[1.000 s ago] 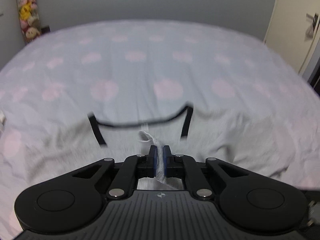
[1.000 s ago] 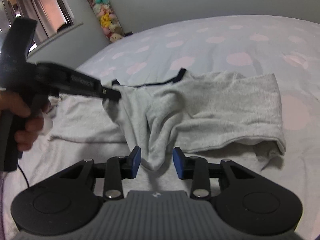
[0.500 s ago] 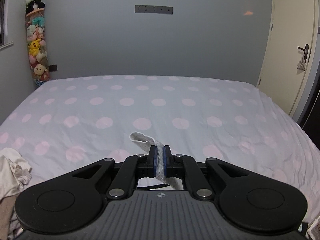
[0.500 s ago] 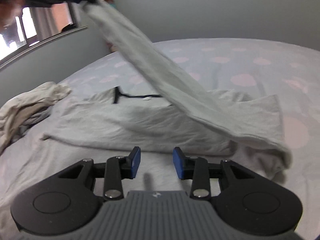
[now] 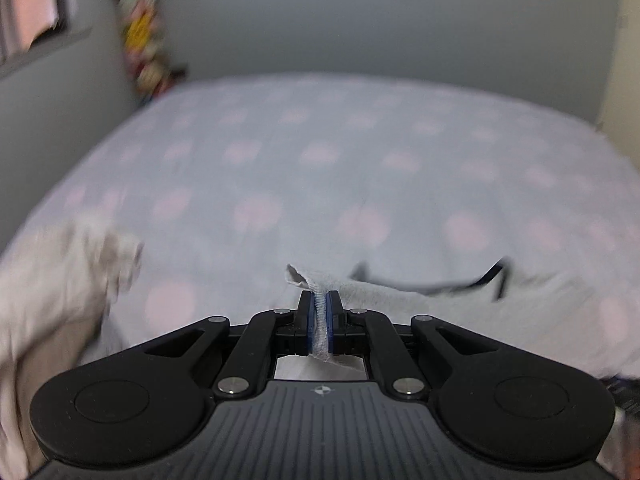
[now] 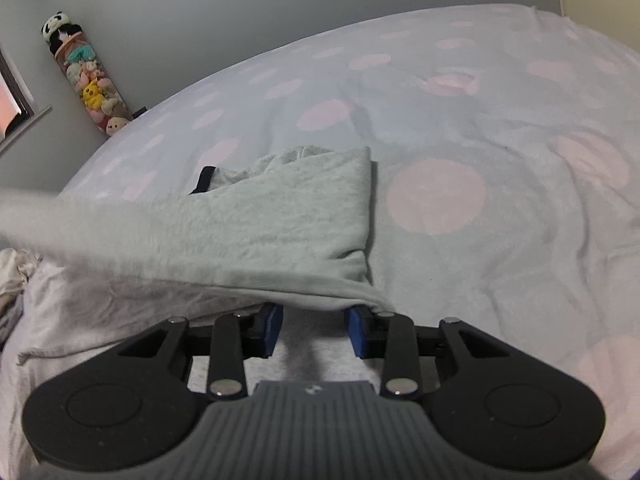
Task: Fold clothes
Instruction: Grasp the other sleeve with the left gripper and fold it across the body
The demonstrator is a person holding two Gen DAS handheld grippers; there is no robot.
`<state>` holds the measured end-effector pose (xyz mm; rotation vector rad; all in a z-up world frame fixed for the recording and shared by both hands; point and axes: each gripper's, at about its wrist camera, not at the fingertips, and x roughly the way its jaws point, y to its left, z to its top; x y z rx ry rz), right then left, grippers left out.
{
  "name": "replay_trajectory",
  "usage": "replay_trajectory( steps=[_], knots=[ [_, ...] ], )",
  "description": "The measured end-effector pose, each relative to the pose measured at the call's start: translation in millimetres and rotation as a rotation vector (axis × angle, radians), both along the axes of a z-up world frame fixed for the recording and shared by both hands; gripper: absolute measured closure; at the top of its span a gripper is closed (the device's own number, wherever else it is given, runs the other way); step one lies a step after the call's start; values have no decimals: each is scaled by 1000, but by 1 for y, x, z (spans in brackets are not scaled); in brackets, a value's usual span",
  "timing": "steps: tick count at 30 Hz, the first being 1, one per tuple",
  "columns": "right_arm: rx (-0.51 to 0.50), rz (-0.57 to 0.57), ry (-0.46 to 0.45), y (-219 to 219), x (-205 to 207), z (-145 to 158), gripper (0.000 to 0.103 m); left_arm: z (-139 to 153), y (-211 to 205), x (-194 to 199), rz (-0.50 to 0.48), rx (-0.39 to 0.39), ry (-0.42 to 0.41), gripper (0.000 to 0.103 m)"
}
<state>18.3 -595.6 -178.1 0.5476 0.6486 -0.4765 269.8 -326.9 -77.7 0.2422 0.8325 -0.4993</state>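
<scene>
A grey garment (image 6: pixel 280 220) with black neckline trim (image 6: pixel 206 178) lies partly folded on the bed. My left gripper (image 5: pixel 319 308) is shut on a thin edge of this grey fabric (image 5: pixel 384 292), which trails off to the right toward the black trim (image 5: pixel 492 276). In the right wrist view, a taut, blurred band of the same cloth runs off to the left edge. My right gripper (image 6: pixel 316 314) has its jaws apart, and the garment's near folded edge drapes over its fingertips. More grey cloth lies beneath it. The blue pads (image 6: pixel 272 330) press on nothing.
The bed sheet (image 6: pixel 520 152) is pale with pink dots and spreads wide to the right and far side. A crumpled cream pile of clothes (image 5: pixel 60 280) sits at the left. A column of plush toys (image 6: pixel 92 84) stands by the wall, with a window beside it.
The left gripper, still holding the fabric, has swung left and tipped down toward the bed. The right gripper has pushed forward, so the garment's folded edge now lies over its fingertips.
</scene>
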Motion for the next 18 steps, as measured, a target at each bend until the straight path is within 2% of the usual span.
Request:
replay_trajectory(
  steps=[4, 10, 15, 18],
  knots=[
    [-15, 13, 22, 3, 3, -1, 67, -45, 22, 8, 49, 5, 82, 99],
    [-58, 38, 65, 10, 1, 0, 67, -87, 35, 6, 64, 11, 132, 98],
    [-39, 85, 108, 9, 1, 5, 62, -85, 35, 2, 58, 34, 122, 92],
    [-76, 138, 150, 14, 3, 9, 57, -76, 38, 2, 69, 56, 128, 85]
  ],
)
